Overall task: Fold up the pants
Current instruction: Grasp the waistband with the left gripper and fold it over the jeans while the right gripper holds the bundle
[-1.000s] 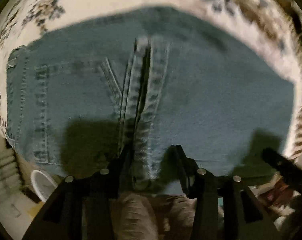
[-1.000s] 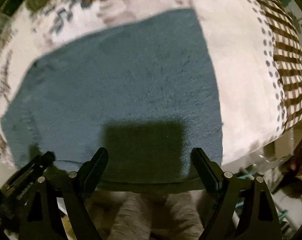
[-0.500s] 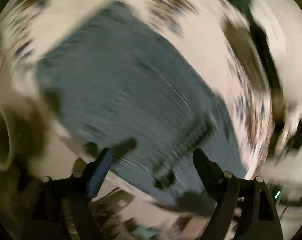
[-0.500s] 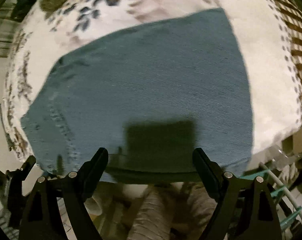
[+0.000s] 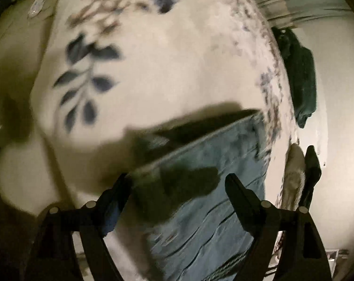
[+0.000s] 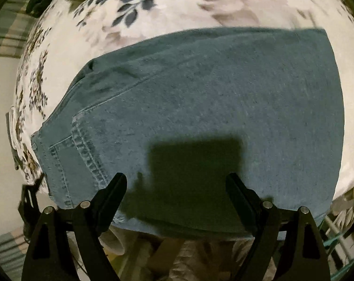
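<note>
A bed (image 6: 66, 53) under a floral cover carries the pants (image 6: 212, 107), blue jeans folded into a broad slab lying along its near edge. Denim like this looks heavy and fairly stiff yet floppy, so I would pinch it at a thick seam or doubled edge. The right view shows the whole slab and a stitched back pocket (image 6: 69, 161); the blurred left view shows only one end. Left tool (image 5: 177, 187) and right tool (image 6: 177, 185) both gape apart, holding nothing.

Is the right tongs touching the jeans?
Cannot tell. In the right wrist view the right tongs stand open above the jeans, but no clear gap or contact shows at the fingers.
</note>
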Motion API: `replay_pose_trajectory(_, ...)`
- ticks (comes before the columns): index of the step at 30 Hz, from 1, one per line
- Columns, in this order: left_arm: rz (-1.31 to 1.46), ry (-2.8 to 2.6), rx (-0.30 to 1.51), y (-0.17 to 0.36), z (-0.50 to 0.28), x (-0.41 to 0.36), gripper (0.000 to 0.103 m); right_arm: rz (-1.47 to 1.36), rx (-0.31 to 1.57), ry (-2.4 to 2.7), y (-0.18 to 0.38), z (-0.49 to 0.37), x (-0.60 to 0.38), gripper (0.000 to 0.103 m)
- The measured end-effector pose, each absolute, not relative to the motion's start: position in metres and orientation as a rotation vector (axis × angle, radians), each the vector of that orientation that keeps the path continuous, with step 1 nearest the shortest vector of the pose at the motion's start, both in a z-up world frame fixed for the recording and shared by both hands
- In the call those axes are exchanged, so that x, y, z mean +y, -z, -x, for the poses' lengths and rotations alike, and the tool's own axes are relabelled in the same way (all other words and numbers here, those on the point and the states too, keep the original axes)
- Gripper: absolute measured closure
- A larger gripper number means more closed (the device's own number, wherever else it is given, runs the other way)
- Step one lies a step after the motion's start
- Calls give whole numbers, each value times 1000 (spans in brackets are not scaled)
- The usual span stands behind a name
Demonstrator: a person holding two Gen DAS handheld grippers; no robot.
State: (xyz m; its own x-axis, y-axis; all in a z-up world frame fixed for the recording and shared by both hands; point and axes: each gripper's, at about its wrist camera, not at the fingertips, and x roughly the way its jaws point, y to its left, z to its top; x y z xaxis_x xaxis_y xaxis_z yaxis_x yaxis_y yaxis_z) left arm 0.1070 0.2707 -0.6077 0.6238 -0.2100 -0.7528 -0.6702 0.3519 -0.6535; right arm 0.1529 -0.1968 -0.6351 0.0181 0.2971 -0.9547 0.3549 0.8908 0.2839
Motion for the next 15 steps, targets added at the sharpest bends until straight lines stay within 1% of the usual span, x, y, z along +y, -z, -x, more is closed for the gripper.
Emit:
replay_pose_trajectory(2, 1180, -356, 887, 607, -120, 268, 24, -517, 1572, 37, 636, -155, -196, 15)
replay_pose_trajectory(4, 1150, -364, 877, 608, -127, 269, 45, -506, 1569, 39, 636, -157, -198, 15)
replay_pose_trajectory(5, 1133, -364, 878, 607, -128, 268, 66, -498, 1565, 41, 635, -159, -199, 15)
replay_pose_trajectory(6, 1107, -354, 873, 602, -127, 266, 70, -492, 1560, 42, 634, -159, -200, 15)
replay_pose_trajectory(8, 1038, -332, 851, 586, -123, 260, 72, -482, 1546, 47, 630, -159, -206, 15)
replay_pose_trajectory(13, 820, -261, 852, 516, -121, 216, 75, -376, 1547, 127, 624, -151, -225, 15)
replay_pose_trajectory(15, 750, -214, 870, 491, -122, 193, 80, -334, 1547, 178, 622, -147, -233, 15)
